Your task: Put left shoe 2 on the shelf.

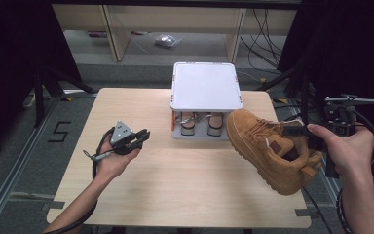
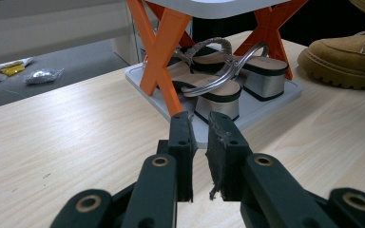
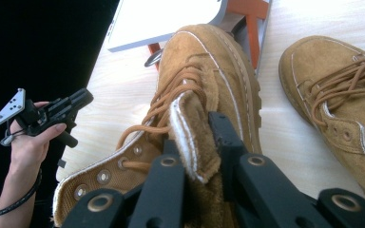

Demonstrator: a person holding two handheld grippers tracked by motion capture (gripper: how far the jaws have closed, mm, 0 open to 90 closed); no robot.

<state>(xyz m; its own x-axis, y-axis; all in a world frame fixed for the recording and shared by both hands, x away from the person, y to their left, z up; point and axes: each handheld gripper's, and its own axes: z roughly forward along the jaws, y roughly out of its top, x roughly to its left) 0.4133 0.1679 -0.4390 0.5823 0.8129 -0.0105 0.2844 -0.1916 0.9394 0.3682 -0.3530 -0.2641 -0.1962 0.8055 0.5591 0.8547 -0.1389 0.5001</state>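
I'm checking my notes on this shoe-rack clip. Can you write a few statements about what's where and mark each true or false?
1. The right tongs are shut on the tongue of a tan boot. True.
2. The left tongs hold a sandal. False: nothing is between them; they hang above the bare table.
3. A pair of sandals sits on the lower shelf of the rack. True.
4. The rack's legs are blue. False: they are orange.
5. A second tan boot lies on the table beside the held one. True.
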